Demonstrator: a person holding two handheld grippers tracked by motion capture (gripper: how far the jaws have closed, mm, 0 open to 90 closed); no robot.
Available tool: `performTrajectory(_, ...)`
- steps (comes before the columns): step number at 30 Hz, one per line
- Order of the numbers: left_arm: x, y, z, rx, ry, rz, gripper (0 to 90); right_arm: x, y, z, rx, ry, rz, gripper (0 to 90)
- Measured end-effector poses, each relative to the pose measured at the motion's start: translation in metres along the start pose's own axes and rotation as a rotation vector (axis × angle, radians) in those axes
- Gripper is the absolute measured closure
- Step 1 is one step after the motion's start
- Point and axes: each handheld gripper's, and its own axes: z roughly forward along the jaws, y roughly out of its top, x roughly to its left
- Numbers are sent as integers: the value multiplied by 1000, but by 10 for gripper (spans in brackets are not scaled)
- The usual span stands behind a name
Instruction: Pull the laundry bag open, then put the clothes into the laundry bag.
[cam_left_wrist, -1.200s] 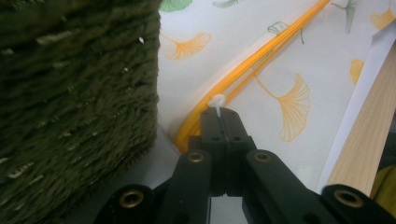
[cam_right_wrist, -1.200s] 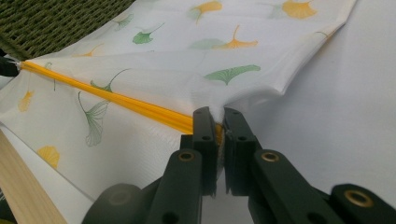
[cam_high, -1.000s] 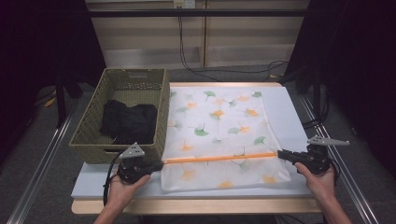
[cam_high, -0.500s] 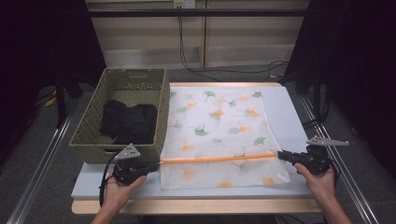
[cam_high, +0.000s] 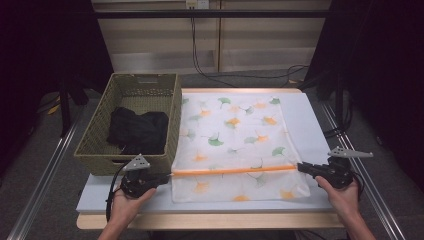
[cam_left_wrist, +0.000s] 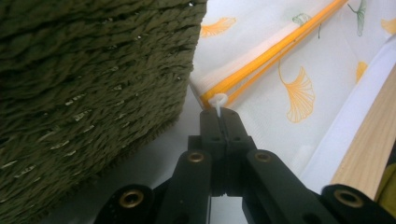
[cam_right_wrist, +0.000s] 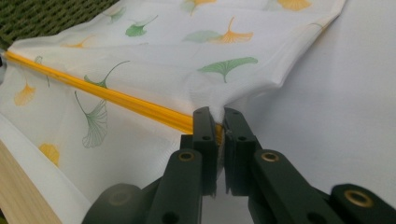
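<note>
A white mesh bag (cam_high: 235, 135) printed with ginkgo leaves lies flat on the table mat, right of the basket. An orange zipper (cam_high: 230, 171) runs across it near the front edge. At the zipper's left end my left gripper (cam_high: 167, 176) is shut on the small white zipper pull (cam_left_wrist: 218, 100); in the left gripper view its jaw tips (cam_left_wrist: 218, 112) pinch the tab. My right gripper (cam_high: 300, 167) is shut on the bag's right end, where the orange zipper (cam_right_wrist: 107, 95) and bunched fabric (cam_right_wrist: 187, 65) run in between the jaws (cam_right_wrist: 215, 114).
An olive woven basket (cam_high: 125, 162) stands at the left, touching the bag's left side, with a black garment (cam_high: 137, 131) inside. The pale mat (cam_high: 305, 115) has bare room to the right of the bag. The wooden table edge (cam_high: 210, 220) runs along the front.
</note>
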Motion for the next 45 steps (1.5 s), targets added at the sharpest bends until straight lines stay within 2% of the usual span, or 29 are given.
performTrajectory(2,0,-1,0,1,-6,0,900,-1,-2,1,3,10,-3,853)
performTrajectory(6,-2,-2,7,42,-27,15,900,-1,-7,8,47,-10,-18,852)
performTrajectory(7,-3,-3,9,54,-14,18,899,-1,-7,10,57,-14,-22,852)
performTrajectory(11,-3,-3,11,63,-19,25,899,-3,-11,14,76,-17,-23,849)
performTrajectory(17,-3,-4,11,62,-16,24,896,0,-18,24,147,-29,-35,846)
performTrajectory(19,-2,-5,11,52,-17,23,888,0,-18,24,145,-30,-35,841)
performTrajectory(22,-2,-5,8,33,-27,22,794,-2,-17,25,139,-26,-38,781)
performTrajectory(25,-5,-5,5,-4,-28,16,674,-3,-16,23,102,-22,-48,691)
performTrajectory(28,-8,-2,1,-16,-6,26,547,0,-13,19,62,-26,-64,614)
performTrajectory(30,-9,-1,0,-31,-11,14,486,1,-11,18,42,-27,-73,561)
performTrajectory(32,-12,-1,-2,-49,6,15,402,5,-9,17,27,-7,-84,557)
performTrajectory(34,-16,-2,-5,-73,8,14,361,9,-8,16,14,13,-99,513)
performTrajectory(36,-18,-3,-7,-75,29,12,281,14,-6,17,9,18,-109,470)
performTrajectory(39,-22,-6,-9,-82,52,23,237,21,-3,19,13,35,-122,399)
performTrajectory(41,-26,-7,-10,-83,48,38,213,26,-1,21,12,39,-130,362)
performTrajectory(45,-27,-8,-9,-107,50,48,204,35,6,26,4,61,-139,352)
